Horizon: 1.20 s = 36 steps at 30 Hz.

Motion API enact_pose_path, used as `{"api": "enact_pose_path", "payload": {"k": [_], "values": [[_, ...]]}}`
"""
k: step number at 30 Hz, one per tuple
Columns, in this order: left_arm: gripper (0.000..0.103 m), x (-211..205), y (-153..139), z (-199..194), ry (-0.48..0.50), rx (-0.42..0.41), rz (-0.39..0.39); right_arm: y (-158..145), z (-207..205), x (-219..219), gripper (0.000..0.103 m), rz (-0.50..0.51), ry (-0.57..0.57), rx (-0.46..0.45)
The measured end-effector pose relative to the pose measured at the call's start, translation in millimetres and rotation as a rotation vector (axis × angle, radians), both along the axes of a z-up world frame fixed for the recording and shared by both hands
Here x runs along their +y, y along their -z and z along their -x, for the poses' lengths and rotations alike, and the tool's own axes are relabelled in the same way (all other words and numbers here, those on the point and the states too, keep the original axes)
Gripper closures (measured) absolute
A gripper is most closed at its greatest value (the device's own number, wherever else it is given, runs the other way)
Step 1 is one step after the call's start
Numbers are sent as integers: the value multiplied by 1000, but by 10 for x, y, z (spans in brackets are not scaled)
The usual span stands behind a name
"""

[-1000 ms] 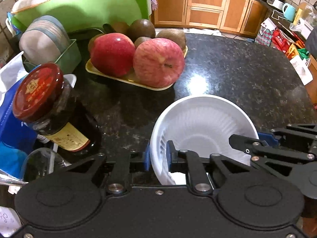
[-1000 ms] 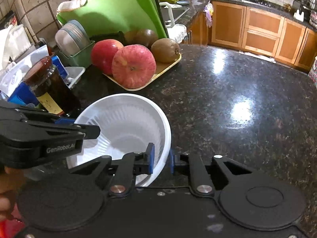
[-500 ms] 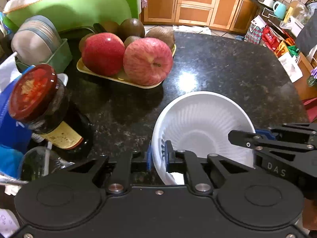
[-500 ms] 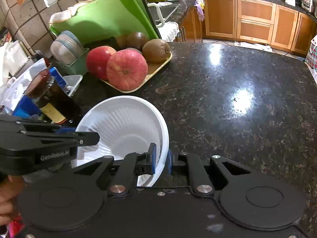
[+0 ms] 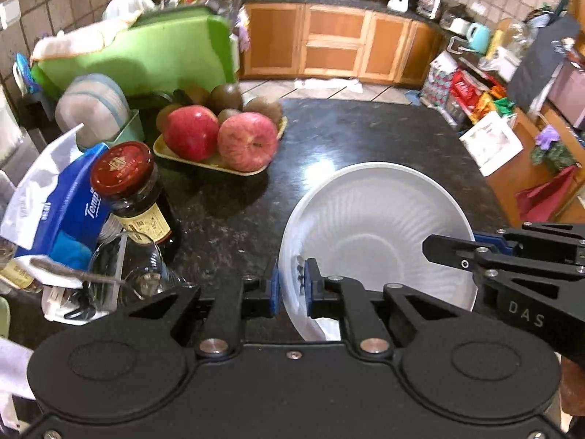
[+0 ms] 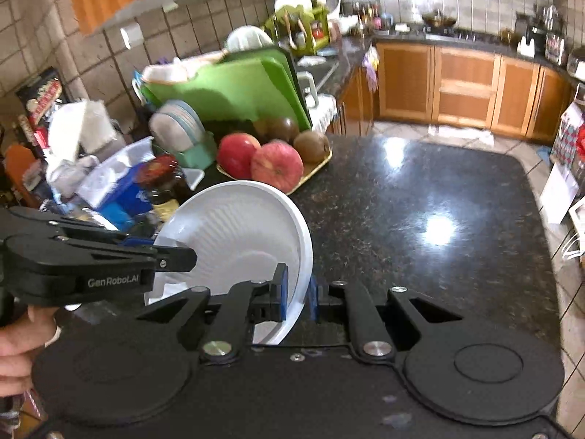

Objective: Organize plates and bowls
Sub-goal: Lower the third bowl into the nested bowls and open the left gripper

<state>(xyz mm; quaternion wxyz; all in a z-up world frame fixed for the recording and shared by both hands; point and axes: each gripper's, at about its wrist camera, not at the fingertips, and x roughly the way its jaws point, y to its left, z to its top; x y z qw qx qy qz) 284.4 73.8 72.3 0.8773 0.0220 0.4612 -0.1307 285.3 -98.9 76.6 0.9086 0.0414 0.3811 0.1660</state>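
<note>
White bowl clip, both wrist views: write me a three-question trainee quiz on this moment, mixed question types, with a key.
1. True or false: only the left gripper grips the white bowl.
2. Where on the bowl does the right gripper pinch? A) near rim B) base C) far rim
3. Fill in: two red ___ lie on the yellow tray beyond the dark jar.

Key: 1 false, both grippers are shut on its rim. 2 A. 3 apples.
</note>
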Motion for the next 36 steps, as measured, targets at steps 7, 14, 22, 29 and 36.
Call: {"api": "enact_pose_path", "payload": {"k": [7,14,22,29,36], "values": [[84,-159,-191,566,89,-26,22,-183,793,-322,89,-32,35,-57],[84,-424,-106,946,174,9,8,-2,1425,-594,88,-47,82,-34],[84,-689,133,1151,206,70,-32,328,1679,-792,86,-53,90,41],[73,-766,269,1232,175,79,-14,524,1645,-884,80,-67,69,59],[62,-803,310,1383,113,32,-18,548,1655,-921,64,-63,15,18]]}}
